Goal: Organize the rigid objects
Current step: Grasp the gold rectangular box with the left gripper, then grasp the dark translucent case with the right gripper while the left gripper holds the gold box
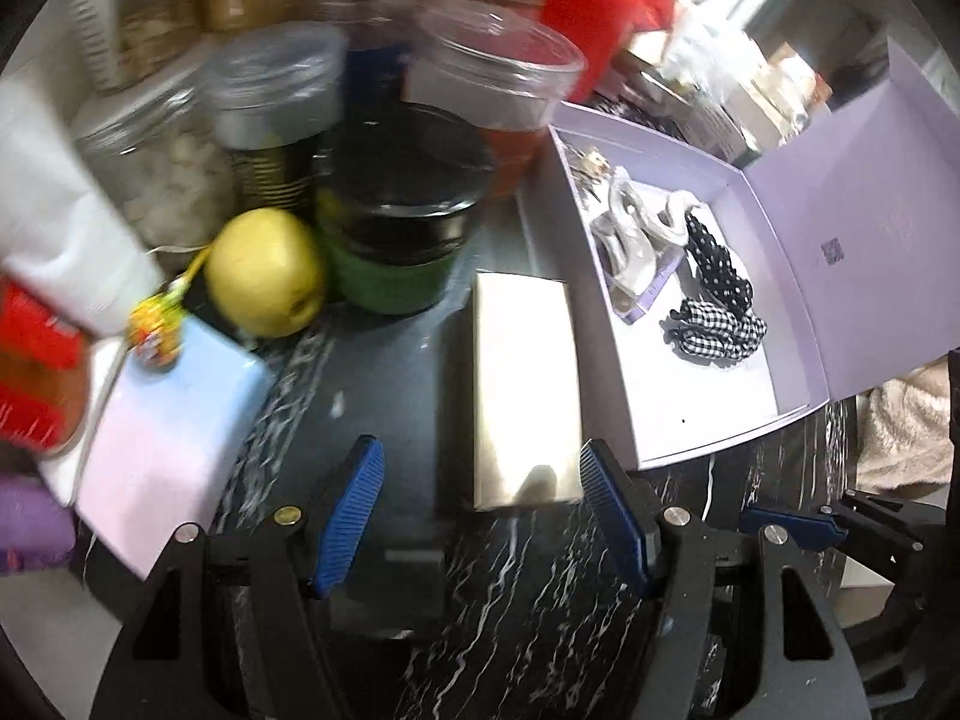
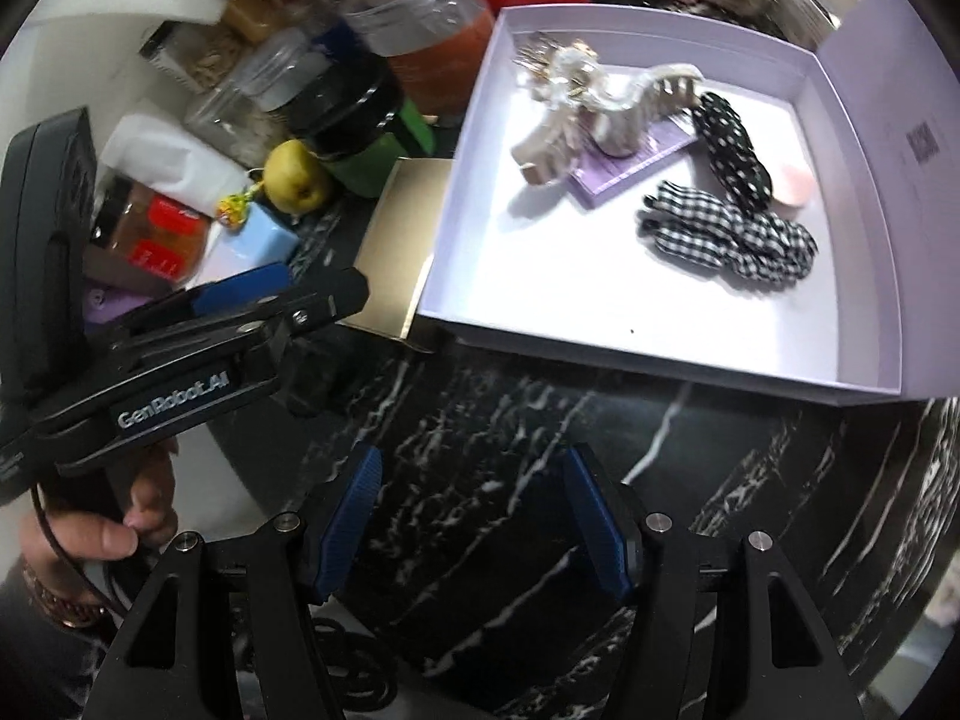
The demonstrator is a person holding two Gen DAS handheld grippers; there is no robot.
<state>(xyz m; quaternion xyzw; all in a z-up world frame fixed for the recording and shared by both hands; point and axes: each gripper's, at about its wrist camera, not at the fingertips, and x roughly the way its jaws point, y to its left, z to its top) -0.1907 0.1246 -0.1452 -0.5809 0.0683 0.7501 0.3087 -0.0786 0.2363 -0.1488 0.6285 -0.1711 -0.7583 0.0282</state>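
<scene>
Listing left to right on the marble table [image 2: 540, 420]: jars [image 1: 270, 120] and apple [image 1: 264, 270] at ten o'clock; gold box [image 1: 522, 390] at centre; lilac box [image 2: 600, 312] at two o'clock, holding claw clips [image 2: 600, 102], two fabric clips [image 2: 732, 228], possibly a pink pad. Left gripper [image 1: 480, 510] and right gripper [image 2: 474, 516]: fingers spread, empty.

A: Where does the lilac box [image 2: 864, 372] sit?
B: On black marble, hair clips [image 2: 729, 228] inside.
A: And the right gripper [image 2: 474, 516]?
B: Below the box, jaws apart, empty. The left gripper [image 2: 264, 294] is left of it.
</scene>
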